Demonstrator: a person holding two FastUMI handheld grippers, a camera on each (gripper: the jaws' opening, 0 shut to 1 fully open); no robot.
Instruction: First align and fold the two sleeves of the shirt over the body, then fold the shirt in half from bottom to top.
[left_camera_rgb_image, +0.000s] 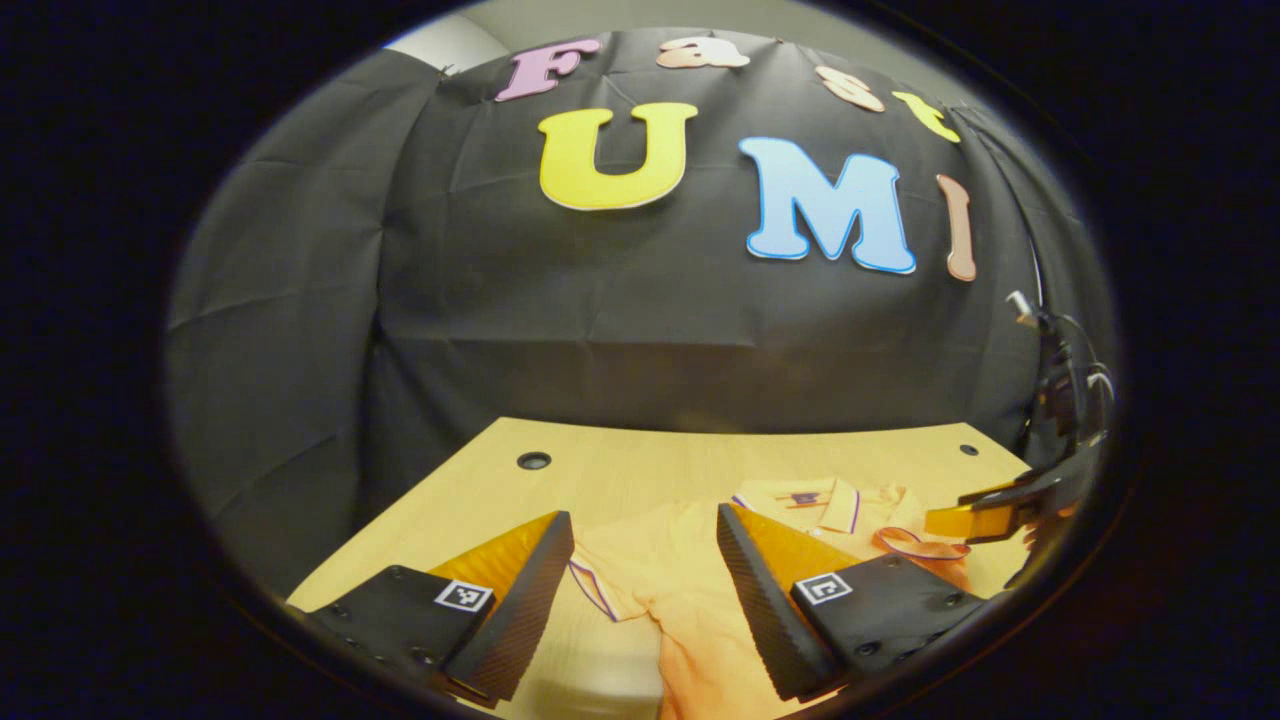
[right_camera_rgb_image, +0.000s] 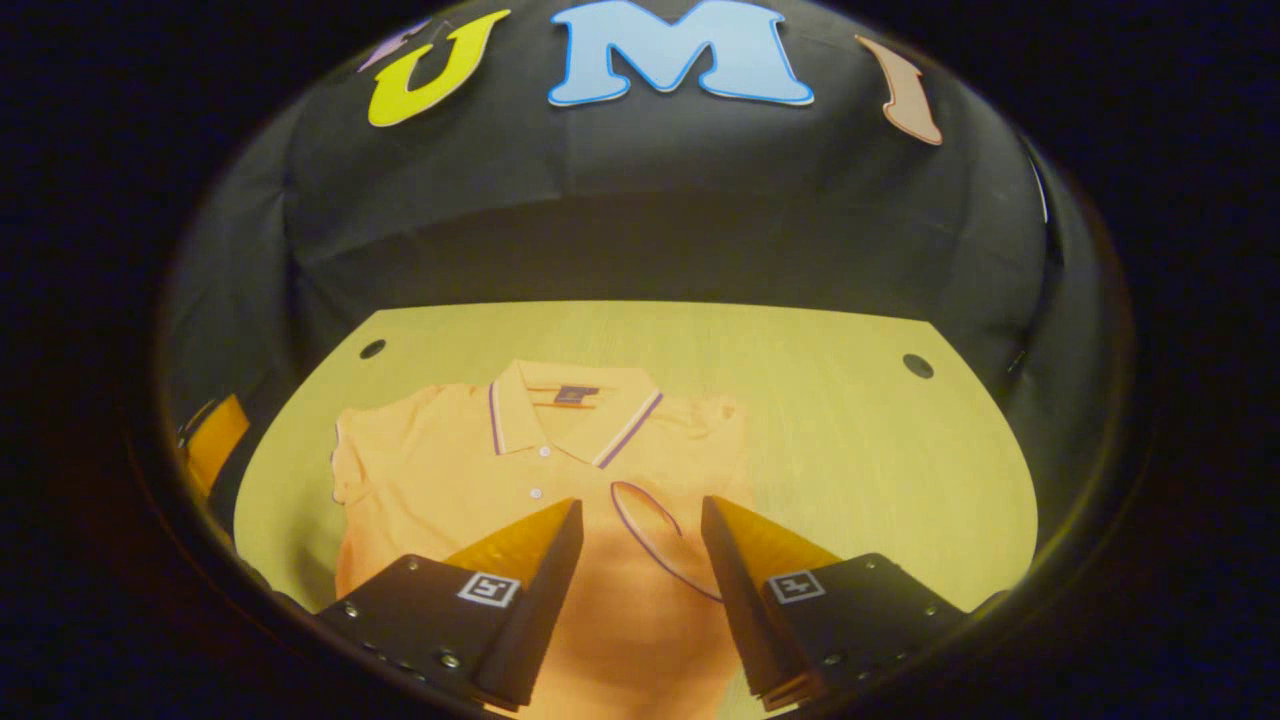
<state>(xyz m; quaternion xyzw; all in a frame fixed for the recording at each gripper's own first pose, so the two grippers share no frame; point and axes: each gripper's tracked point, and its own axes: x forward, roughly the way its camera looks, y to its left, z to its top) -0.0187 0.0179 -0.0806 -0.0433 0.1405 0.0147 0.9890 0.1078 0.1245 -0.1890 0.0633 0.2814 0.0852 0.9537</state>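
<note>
An orange polo shirt (right_camera_rgb_image: 450, 470) with a purple-trimmed collar (right_camera_rgb_image: 570, 410) lies flat on the wooden table (right_camera_rgb_image: 850, 420), collar at the far side. One sleeve is folded over the body, its cuff (right_camera_rgb_image: 655, 535) lying between the open fingers of my right gripper (right_camera_rgb_image: 641, 505), which hovers above the chest. The other sleeve (right_camera_rgb_image: 345, 460) still lies spread out to the side. In the left gripper view that spread sleeve (left_camera_rgb_image: 610, 580) sits between the fingers of my left gripper (left_camera_rgb_image: 643, 520), which is open just above it. The right gripper (left_camera_rgb_image: 990, 515) shows at the right edge of that view.
The table (left_camera_rgb_image: 620, 460) has small round holes near its far corners (left_camera_rgb_image: 533, 460) (right_camera_rgb_image: 917, 365). Black cloth walls close in behind and to both sides. Bare wood lies to the right of the shirt in the right gripper view. Cables (left_camera_rgb_image: 1060, 380) hang above the right gripper.
</note>
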